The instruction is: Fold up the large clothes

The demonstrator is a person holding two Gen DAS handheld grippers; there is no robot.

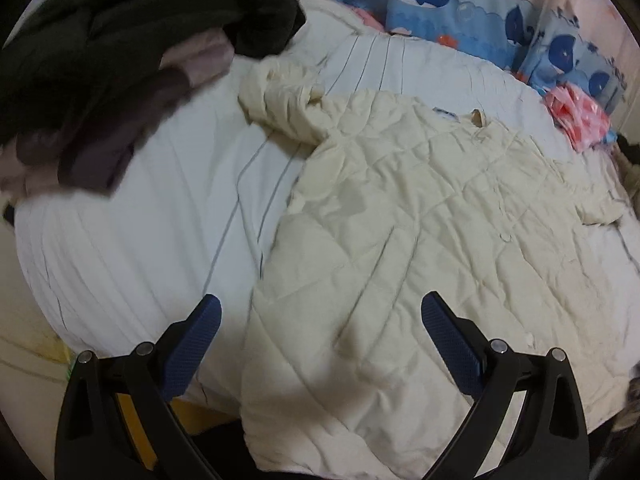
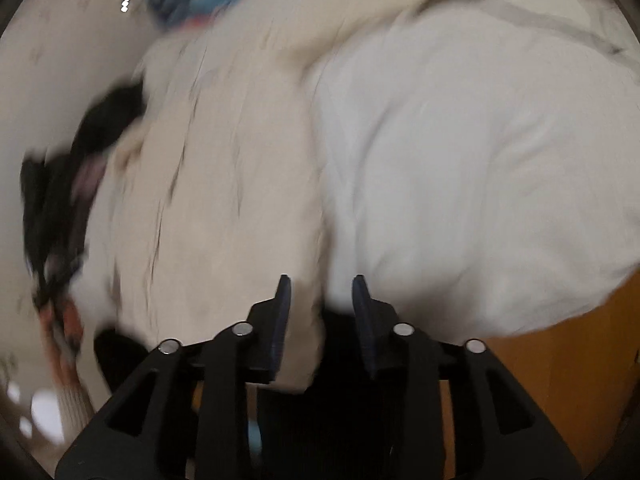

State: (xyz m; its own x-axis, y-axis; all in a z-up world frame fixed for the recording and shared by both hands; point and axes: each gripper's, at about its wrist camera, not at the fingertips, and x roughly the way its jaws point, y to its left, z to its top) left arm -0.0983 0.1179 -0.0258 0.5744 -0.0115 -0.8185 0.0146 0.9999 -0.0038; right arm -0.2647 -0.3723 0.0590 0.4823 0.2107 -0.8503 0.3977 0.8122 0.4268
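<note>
A cream quilted jacket (image 1: 420, 220) lies spread flat on the bed, one sleeve (image 1: 280, 100) bunched at its upper left. My left gripper (image 1: 322, 314) hovers over the jacket's lower hem, open wide, blue pads apart and nothing between them. The right wrist view is heavily blurred. There the jacket (image 2: 220, 180) shows as a cream sheet on the left. My right gripper (image 2: 322, 280) hangs above the jacket's near edge with a narrow gap between its fingers. No cloth is pinched in that gap.
The bed has a pale striped sheet (image 1: 140, 220). A heap of dark and grey clothes (image 1: 100, 60) lies at upper left. Whale-print bedding (image 1: 460, 4) and a pink cloth (image 1: 580, 116) sit at the far side. A wooden surface (image 2: 560, 380) shows below the bed edge.
</note>
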